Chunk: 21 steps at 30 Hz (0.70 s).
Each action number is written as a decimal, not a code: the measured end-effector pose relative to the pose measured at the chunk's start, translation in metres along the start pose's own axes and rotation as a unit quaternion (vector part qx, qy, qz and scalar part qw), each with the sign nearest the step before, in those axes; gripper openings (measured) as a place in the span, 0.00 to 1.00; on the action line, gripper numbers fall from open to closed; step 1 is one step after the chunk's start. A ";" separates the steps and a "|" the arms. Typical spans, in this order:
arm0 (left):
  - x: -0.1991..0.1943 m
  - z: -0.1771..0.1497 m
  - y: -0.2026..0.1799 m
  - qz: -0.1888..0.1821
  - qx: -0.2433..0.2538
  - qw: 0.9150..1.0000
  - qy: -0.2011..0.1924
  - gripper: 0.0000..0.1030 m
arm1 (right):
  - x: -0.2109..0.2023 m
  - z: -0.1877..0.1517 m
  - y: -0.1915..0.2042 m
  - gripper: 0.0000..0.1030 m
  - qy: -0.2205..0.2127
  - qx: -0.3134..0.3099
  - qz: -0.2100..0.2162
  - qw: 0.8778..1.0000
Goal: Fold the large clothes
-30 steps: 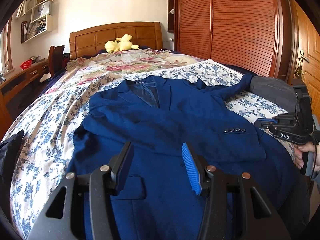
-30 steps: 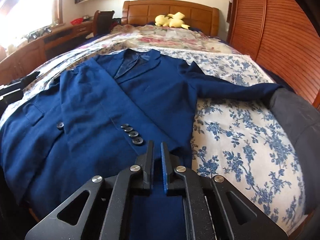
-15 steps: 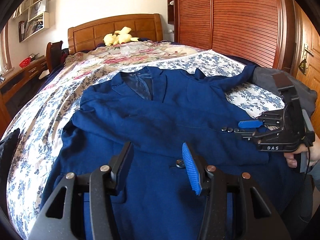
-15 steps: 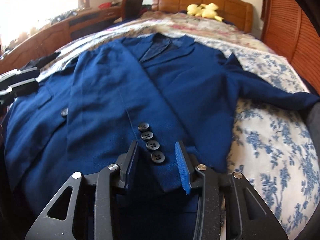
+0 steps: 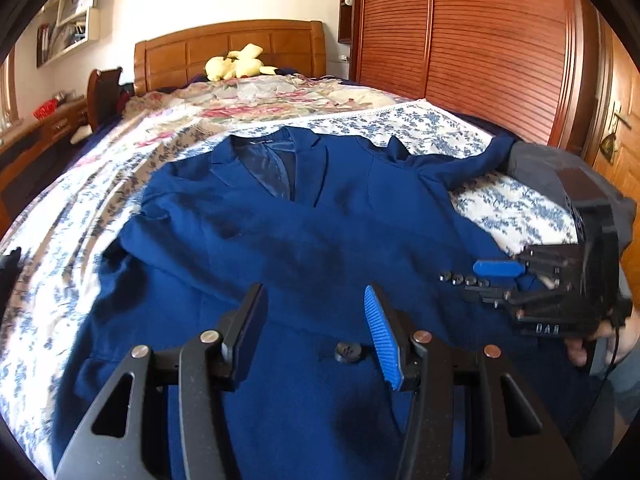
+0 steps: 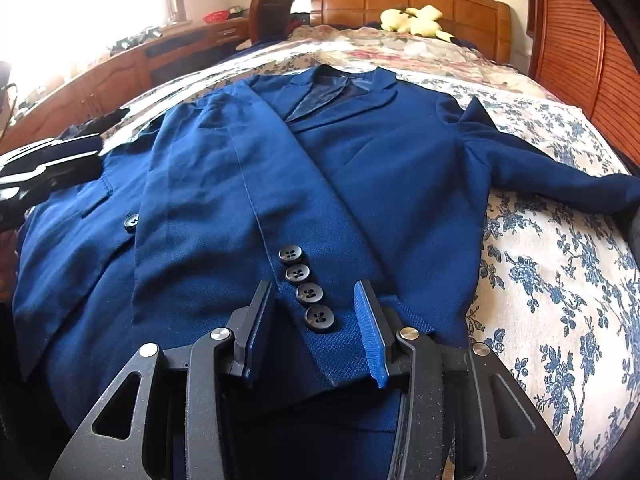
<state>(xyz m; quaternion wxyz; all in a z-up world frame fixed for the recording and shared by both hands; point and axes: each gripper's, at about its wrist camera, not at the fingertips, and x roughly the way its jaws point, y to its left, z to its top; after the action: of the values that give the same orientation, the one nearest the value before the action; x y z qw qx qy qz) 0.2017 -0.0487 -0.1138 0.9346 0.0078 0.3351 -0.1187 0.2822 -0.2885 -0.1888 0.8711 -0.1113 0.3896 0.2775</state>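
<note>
**Both grippers spread above the blue jacket on the bed**

The right gripper (image 6: 316, 324) has just been opening its jaws, and they now stand apart on either side of the folded sleeve cuff (image 6: 344, 344), with the lowest of the 4 cuff buttons (image 6: 319, 319) between them. The pads do not press the cloth; whether the fingertips rest on the fabric cannot be told. From the left wrist view the same gripper (image 5: 476, 280) shows sideways at the jacket's edge, carried by a hand (image 5: 592, 344) that is largely hidden behind the tool.

The left gripper (image 5: 316, 320) is also spread, about half way, with nothing between its fingers. It hangs over the lower front of the jacket (image 5: 280, 240), just beside 1 front button (image 5: 348, 351).

The jacket lies front up on the floral bedspread (image 6: 560, 280), collar toward the headboard (image 6: 400, 0). One sleeve is folded across the chest; the other sleeve (image 6: 540, 168) stretches out to the side, and its end is cut off at the frame edge. The hem is hidden under the gripper bodies. In the right wrist view the left gripper (image 6: 44, 172) appears only as a blurred dark shape at the edge.
</note>
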 end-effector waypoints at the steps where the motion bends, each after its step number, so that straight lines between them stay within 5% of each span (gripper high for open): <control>1: 0.003 0.002 0.000 0.000 0.004 1.000 -0.001 0.48 | 0.000 -0.001 0.000 0.40 -0.001 0.000 -0.001 1.000; 21: 0.056 0.017 0.012 -0.062 0.026 0.998 -0.004 0.48 | -0.020 0.008 -0.008 0.41 -0.017 0.030 -0.054 0.998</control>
<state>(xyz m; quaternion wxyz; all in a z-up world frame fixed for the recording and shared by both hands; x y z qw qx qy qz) 0.2573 -0.0513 -0.1363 0.9264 0.0112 0.3278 -0.1849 0.2813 -0.2999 -0.1688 0.8944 -0.1015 0.3760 0.2200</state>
